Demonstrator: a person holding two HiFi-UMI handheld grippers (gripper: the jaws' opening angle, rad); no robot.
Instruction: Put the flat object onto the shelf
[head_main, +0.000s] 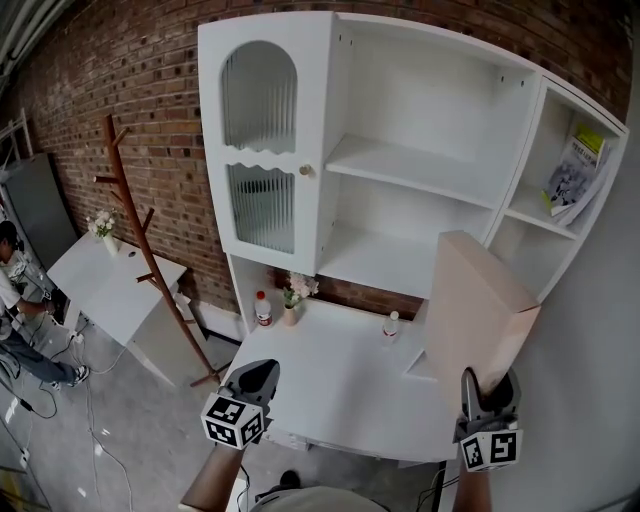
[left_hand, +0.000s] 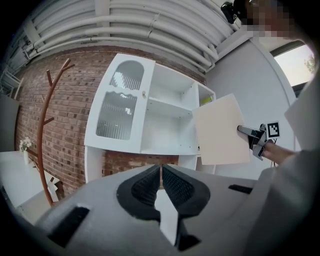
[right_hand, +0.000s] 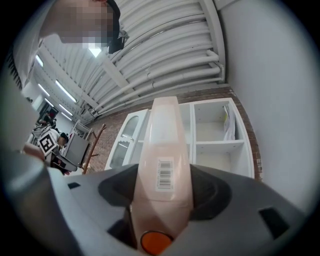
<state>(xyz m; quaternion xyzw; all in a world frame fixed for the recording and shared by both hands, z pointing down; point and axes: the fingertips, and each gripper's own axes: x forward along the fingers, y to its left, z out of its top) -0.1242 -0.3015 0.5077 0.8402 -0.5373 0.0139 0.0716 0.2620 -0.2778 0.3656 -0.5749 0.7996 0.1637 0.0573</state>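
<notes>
A flat beige box (head_main: 478, 305) stands upright on its edge in my right gripper (head_main: 487, 392), which is shut on its lower edge. In the right gripper view the box's narrow edge with a barcode (right_hand: 164, 165) fills the space between the jaws. The white shelf unit (head_main: 420, 170) rises behind it, its open compartments facing me. My left gripper (head_main: 255, 380) hangs lower left over the desk edge, jaws together with nothing between them (left_hand: 161, 184). The left gripper view also shows the box (left_hand: 221, 130) held up before the shelves (left_hand: 165, 120).
A white desk top (head_main: 340, 375) under the shelves carries a red-capped bottle (head_main: 263, 310), a small flower vase (head_main: 292, 300) and a small bottle (head_main: 391, 324). A magazine (head_main: 578, 172) leans in the upper right compartment. A wooden coat stand (head_main: 140, 240) and a side table (head_main: 110, 285) stand at left.
</notes>
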